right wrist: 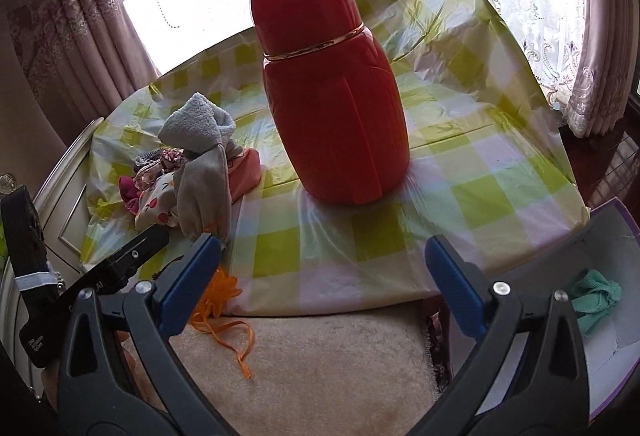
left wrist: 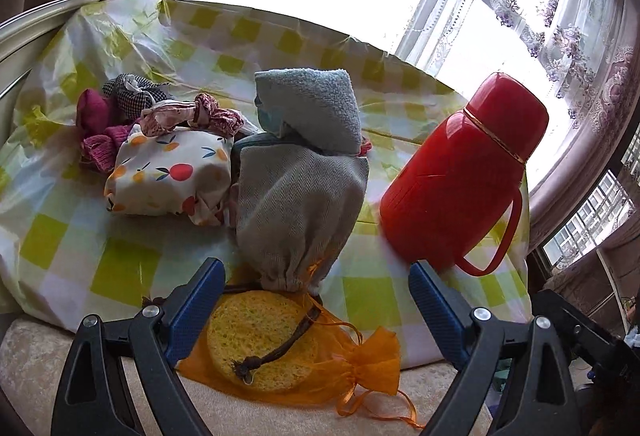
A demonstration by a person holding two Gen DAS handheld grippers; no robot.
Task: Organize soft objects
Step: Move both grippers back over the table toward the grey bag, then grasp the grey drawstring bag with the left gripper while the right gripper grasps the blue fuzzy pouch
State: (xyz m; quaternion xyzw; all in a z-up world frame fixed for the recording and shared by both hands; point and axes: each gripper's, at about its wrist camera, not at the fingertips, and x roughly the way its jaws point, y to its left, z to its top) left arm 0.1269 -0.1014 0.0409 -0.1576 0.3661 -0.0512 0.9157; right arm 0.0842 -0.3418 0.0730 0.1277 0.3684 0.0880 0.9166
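Note:
My left gripper (left wrist: 316, 276) is open and empty, its jaws either side of the tied neck of a grey drawstring pouch (left wrist: 300, 204). A light blue towel (left wrist: 316, 104) leans on the pouch. Below lies an orange mesh bag (left wrist: 320, 348) holding a yellow sponge (left wrist: 256, 340). Left of the pouch sit a fruit-print bundle (left wrist: 168, 176), a pink scrunchie (left wrist: 192, 116), a checked cloth (left wrist: 132, 92) and a dark red sock (left wrist: 100, 132). My right gripper (right wrist: 324, 256) is open and empty, in front of the red thermos. A green cloth (right wrist: 596, 296) lies in a box (right wrist: 616, 364) at the right.
A red thermos (right wrist: 332, 100) with a handle stands upright mid-table on the yellow-green checked tablecloth (right wrist: 480, 188); it also shows in the left wrist view (left wrist: 460, 172). A beige cushion (right wrist: 304, 368) lies below the table edge. Curtains and a bright window stand behind.

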